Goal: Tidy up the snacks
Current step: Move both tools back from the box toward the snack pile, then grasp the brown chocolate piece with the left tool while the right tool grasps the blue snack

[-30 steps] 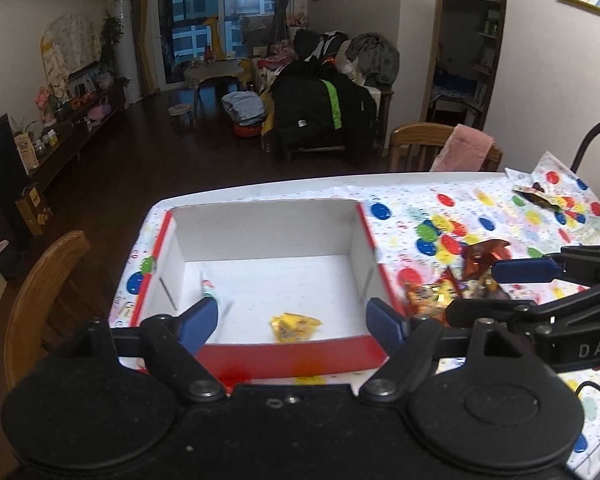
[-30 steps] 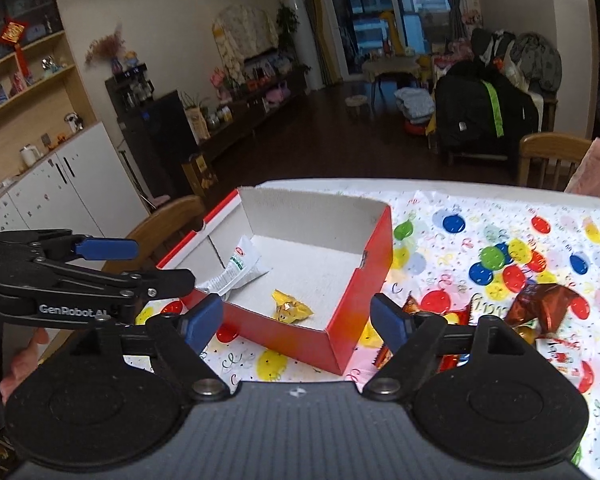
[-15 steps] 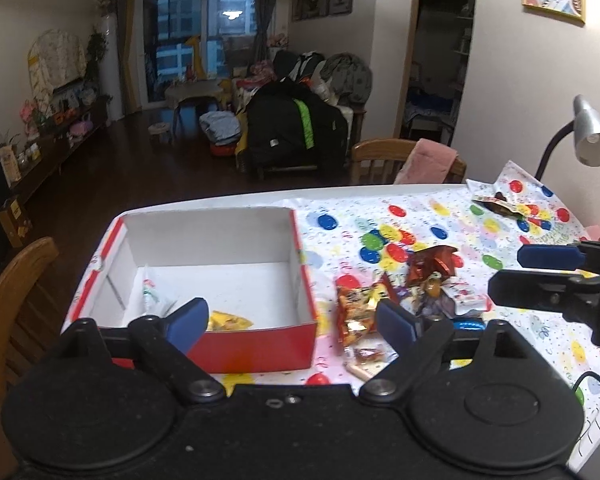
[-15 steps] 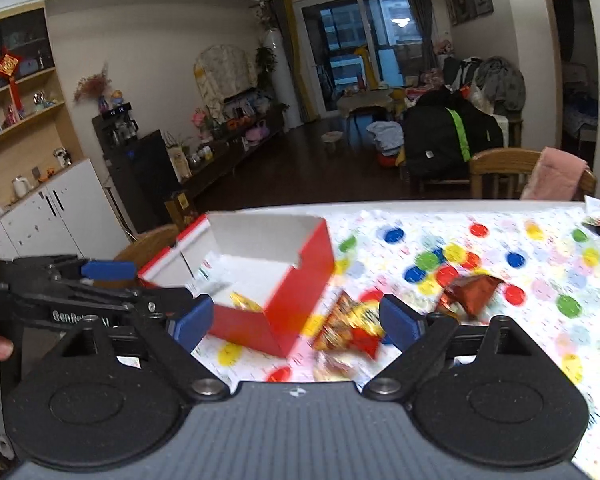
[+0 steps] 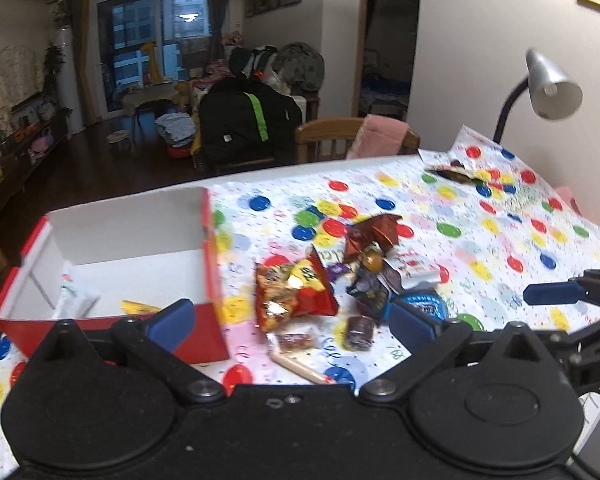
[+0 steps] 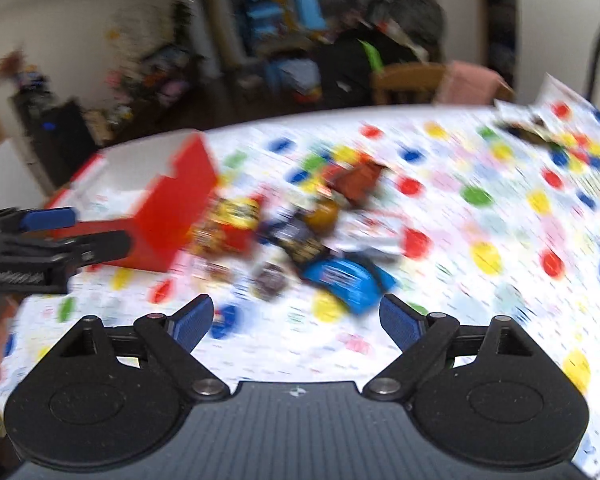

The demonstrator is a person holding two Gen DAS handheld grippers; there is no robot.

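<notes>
Just ahead of both tongs (image 5: 290, 322), snacks (image 5: 296, 290).

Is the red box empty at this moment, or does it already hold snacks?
Not empty. The red box holds a white packet and a yellow-wrapped snack on its floor; most snacks lie outside.

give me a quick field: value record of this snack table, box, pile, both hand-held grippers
surface: table under a white cloth with coloured dots
container: red cardboard box with white inside, open top, left of the pile
box contents: yellow wrapped snack, white sachet
loose pile: red-orange chip bag, brown foil wrapper, blue round packet, small dark sweets
left hand-held gripper: open, jaws just been opening, nothing gripped
right hand-held gripper: open, nothing gripped, view blurred
</notes>
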